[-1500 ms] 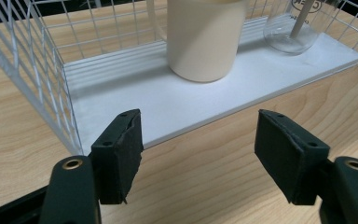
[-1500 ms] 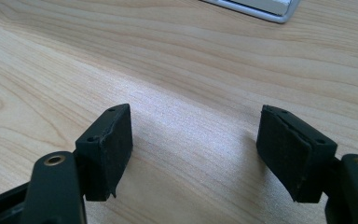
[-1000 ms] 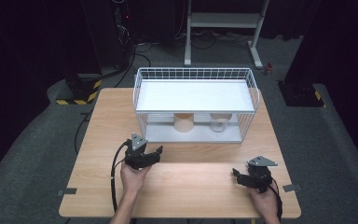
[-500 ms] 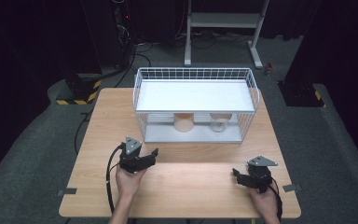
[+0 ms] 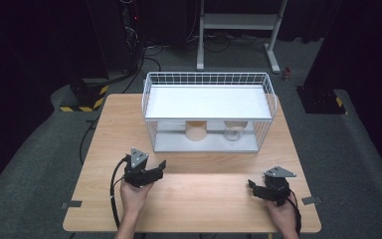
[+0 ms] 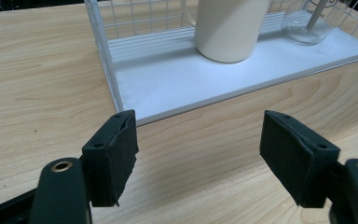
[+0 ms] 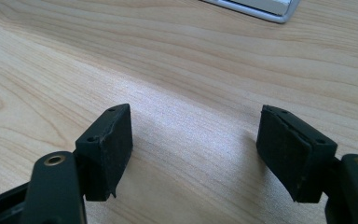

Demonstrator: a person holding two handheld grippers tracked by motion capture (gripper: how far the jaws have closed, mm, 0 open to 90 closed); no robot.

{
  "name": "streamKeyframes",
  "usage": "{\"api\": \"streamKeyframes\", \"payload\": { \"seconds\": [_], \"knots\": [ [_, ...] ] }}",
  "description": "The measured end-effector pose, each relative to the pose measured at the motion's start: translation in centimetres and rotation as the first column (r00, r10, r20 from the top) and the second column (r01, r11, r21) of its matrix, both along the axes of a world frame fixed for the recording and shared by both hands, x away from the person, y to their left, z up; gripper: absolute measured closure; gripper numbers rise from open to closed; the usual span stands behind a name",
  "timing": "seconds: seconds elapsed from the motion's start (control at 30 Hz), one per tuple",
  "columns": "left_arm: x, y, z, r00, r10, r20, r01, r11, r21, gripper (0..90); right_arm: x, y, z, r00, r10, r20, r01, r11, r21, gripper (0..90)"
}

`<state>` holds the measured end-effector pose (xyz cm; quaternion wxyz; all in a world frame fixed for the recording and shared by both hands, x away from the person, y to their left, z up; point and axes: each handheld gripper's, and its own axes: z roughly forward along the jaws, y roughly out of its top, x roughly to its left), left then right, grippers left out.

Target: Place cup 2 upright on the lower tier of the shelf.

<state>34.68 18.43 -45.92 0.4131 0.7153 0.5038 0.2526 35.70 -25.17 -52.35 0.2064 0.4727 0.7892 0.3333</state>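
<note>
- A wooden table [image 5: 194, 199] stands on a grey floor, and a white wire rack [image 5: 209, 112] sits on its far half.
- The rack has a white shelf on top and a white base plate [image 6: 205, 79] below, open toward the person.
- On the base plate, under the shelf, stands a cream mug [image 5: 196, 130] at the left and a clear glass [image 5: 233, 132] at the right; they are near each other but apart.
- The left gripper [image 5: 151, 172] is held by the left hand [image 5: 133, 196] over the near left part of the table, just in front of the rack's left corner.
- In the left gripper view its two black jaws stand wide apart with nothing between them, and the mug [image 6: 228, 28] is ahead of them, upright on the base plate.
- The right gripper [image 5: 258, 188] is held by the right hand [image 5: 283, 216] near the right front corner of the table, well apart from the rack.
- In the right gripper view its jaws are also wide apart, with bare wood between them.
- A black cable [image 5: 113, 194] trails from the left gripper toward the table's near edge.
</note>
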Motion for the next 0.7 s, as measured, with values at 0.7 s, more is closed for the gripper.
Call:
{"api": "streamKeyframes", "payload": {
  "seconds": [0.7],
  "knots": [
    [-1.4, 0.6, -0.5, 0.9999, 0.008, -0.007, -0.008, 1.0000, 0.001, 27.4, 0.0, 0.0, 0.0, 1.0000, 0.000, 0.000, 0.000, 1.000, -0.001, 26.7]
  ]
}}
